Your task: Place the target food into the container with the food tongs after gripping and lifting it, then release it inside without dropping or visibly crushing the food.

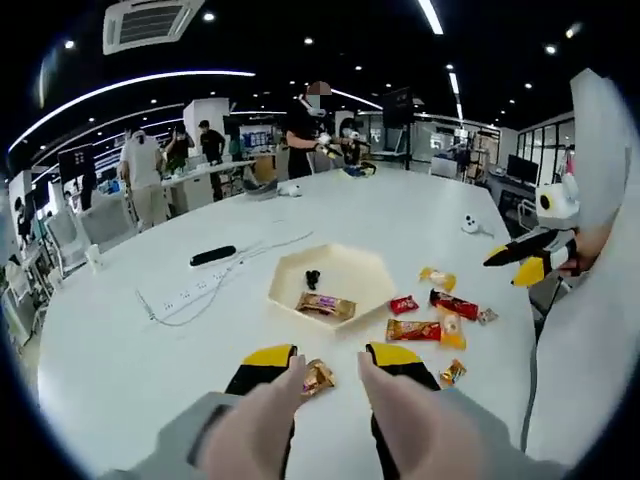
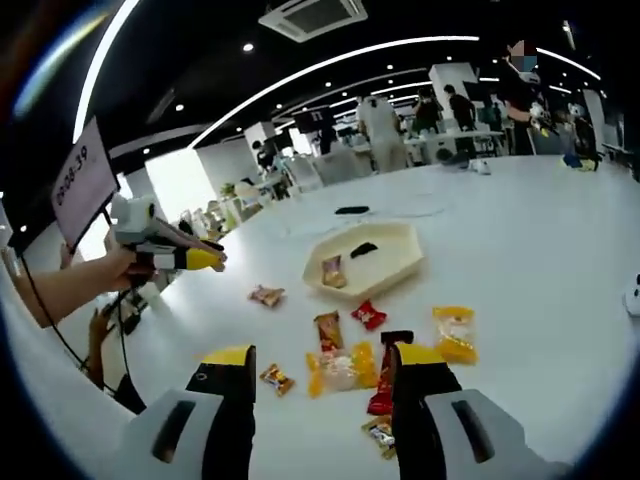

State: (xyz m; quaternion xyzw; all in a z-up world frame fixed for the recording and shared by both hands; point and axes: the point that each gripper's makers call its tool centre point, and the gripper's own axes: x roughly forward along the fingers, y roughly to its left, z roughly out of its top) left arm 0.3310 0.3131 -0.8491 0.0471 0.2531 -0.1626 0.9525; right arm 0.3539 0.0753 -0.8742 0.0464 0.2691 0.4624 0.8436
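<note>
— One big white table [image 1: 120, 370] carries everything we see, and near its middle sits the pale hexagonal tray [image 1: 340, 268]. What do we count inside it?

— Two things, we think: a brown wrapped bar [image 1: 325, 306] lying near the tray's closer edge, and a small dark object [image 1: 313, 278] further in. From the right gripper view the same tray [image 2: 395, 262] shows the brown bar [image 2: 332, 270] and the dark piece [image 2: 363, 249] apart from each other.

— And outside the tray?

— We find loose snacks on the table beside it: a red packet [image 1: 404, 304], a long red bar [image 1: 455, 305], an orange wrapped bar [image 1: 413, 330], a yellow pack [image 1: 437, 279]. A small gold-wrapped candy [image 1: 318, 377] lies on the table between the left gripper's [image 1: 330, 362] tips.

— Do we call that a grip?

— No. Its yellow-tipped jaws stand apart on either side of the candy, not pressed on it. The right gripper [image 2: 322, 362] is spread wide too, with a clear yellow pack [image 2: 340, 370] lying between its jaws and a small candy [image 2: 276, 379] beside its left tip.
</note>
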